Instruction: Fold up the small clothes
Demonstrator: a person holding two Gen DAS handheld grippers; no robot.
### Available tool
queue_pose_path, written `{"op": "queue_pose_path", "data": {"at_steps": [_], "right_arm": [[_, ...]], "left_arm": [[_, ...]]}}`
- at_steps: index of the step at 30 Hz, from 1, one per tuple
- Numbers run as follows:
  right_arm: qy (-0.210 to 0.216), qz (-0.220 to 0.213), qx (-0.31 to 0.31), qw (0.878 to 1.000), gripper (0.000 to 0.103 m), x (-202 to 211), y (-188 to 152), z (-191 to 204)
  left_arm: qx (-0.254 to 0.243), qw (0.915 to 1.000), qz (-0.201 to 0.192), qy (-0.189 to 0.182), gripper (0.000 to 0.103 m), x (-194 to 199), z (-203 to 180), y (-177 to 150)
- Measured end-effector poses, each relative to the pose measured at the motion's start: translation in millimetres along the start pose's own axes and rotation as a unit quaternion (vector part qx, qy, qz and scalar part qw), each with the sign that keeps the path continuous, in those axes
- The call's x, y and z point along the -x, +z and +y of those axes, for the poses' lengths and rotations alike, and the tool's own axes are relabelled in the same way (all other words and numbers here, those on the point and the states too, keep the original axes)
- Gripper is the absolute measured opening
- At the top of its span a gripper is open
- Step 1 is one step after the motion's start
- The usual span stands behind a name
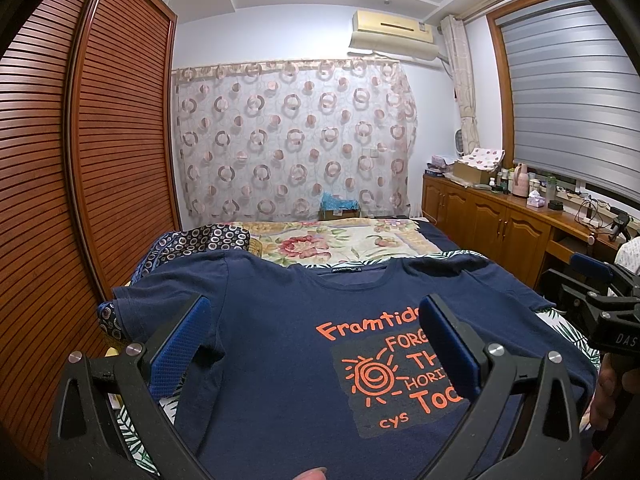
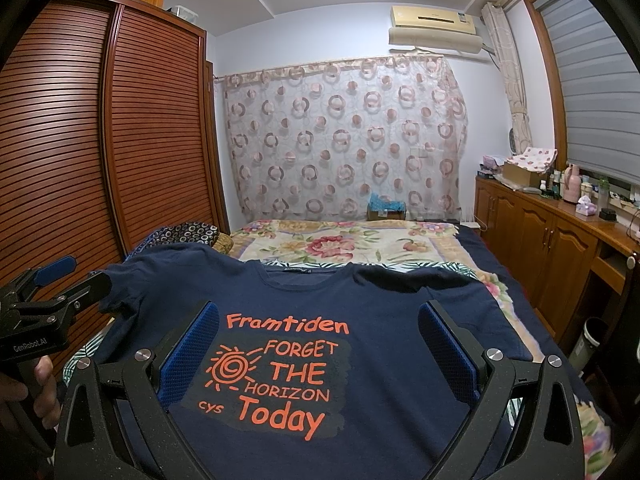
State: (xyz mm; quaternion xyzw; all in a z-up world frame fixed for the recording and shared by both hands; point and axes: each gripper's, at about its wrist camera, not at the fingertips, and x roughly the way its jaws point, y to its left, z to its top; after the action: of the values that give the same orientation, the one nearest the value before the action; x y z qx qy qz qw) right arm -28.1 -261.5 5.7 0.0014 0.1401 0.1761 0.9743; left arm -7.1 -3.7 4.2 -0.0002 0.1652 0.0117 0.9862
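The navy shirt (image 2: 360,320) lies flat, print up, on the bed (image 2: 360,240), both grippers (image 1: 316,340) (image 2: 320,344) spread above it, so folding has yet to start: next, pinch a sleeve.

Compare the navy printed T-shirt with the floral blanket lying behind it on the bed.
The navy printed T-shirt is dark and plain with orange lettering; the floral blanket is pale cream with pink flowers. The T-shirt lies nearest the cameras, the blanket further up the bed. Both are spread flat.

T-shirt (image 2: 380,320): matt cloth | wardrobe (image 2: 80,128): glossy slatted wood
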Motion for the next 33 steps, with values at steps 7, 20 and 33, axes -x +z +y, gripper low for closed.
{"op": "queue_pose_path", "data": {"at_steps": [7,20,33], "right_arm": [[0.000,-0.001,0.000,1.000,0.100,0.1,0.0,0.1],[0.018,0.013,0.003,1.000,0.100,-7.7,-0.9,10.4],[0.056,0.054,0.018,0.997,0.100,-35.8,-0.2,15.1]], "left_arm": [[-0.001,1.0000,-0.001,0.000,0.103,-0.6,0.2,-0.5],[0.005,0.9998,0.016,0.006,0.103,-1.5,7.1,-3.6],[0.020,0.9956,0.065,0.065,0.103,-22.6,80.6,-29.1]]}}
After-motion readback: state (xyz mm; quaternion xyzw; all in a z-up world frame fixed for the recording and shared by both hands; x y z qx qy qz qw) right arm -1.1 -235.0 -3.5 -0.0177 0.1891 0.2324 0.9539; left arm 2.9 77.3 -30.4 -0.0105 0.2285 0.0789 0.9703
